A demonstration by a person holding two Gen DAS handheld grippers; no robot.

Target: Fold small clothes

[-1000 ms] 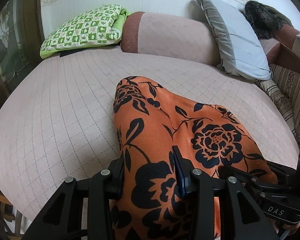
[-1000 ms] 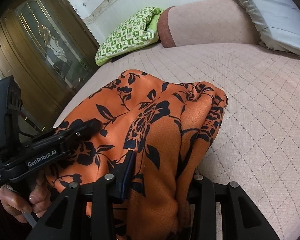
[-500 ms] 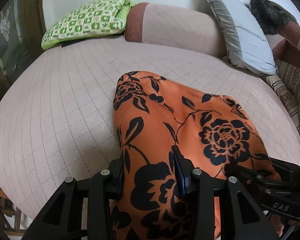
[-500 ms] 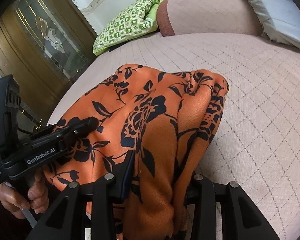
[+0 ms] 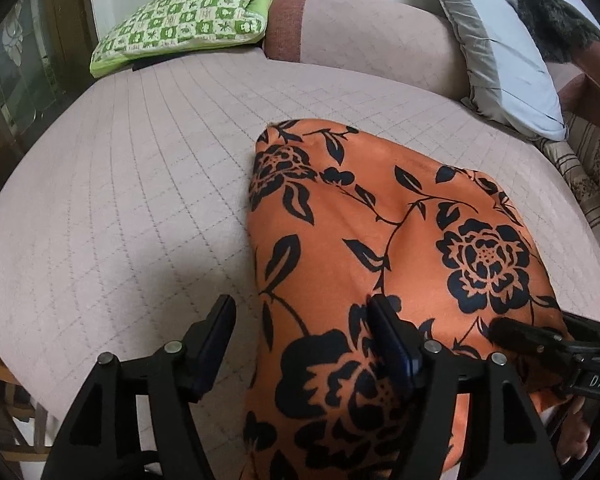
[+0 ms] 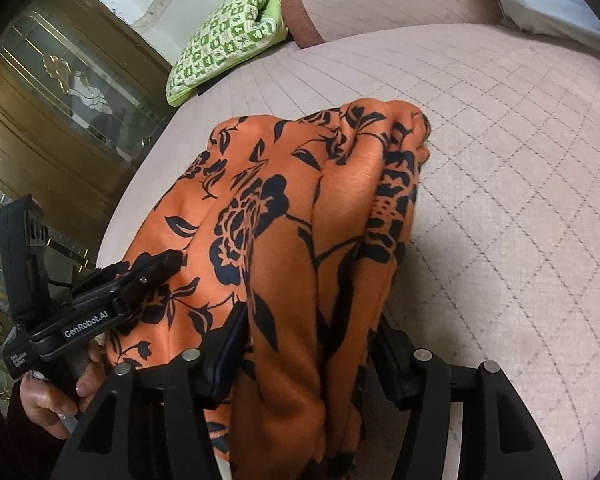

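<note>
Orange black-floral fabric garment lying on pink quilted bed | left gripper hovering low, fingers spread | right gripper pinching bunched cloth edge

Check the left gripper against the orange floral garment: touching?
Touching. In the left wrist view the left gripper is open; its right finger presses on the orange floral garment, while the left finger stands over bare bedspread.

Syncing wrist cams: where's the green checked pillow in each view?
Left wrist: green checked pillow upper left, at the far edge of the bed.
Right wrist: same pillow top centre-left, beside the wooden cabinet.
Shared landmark: orange floral garment, in the foreground of both.
</note>
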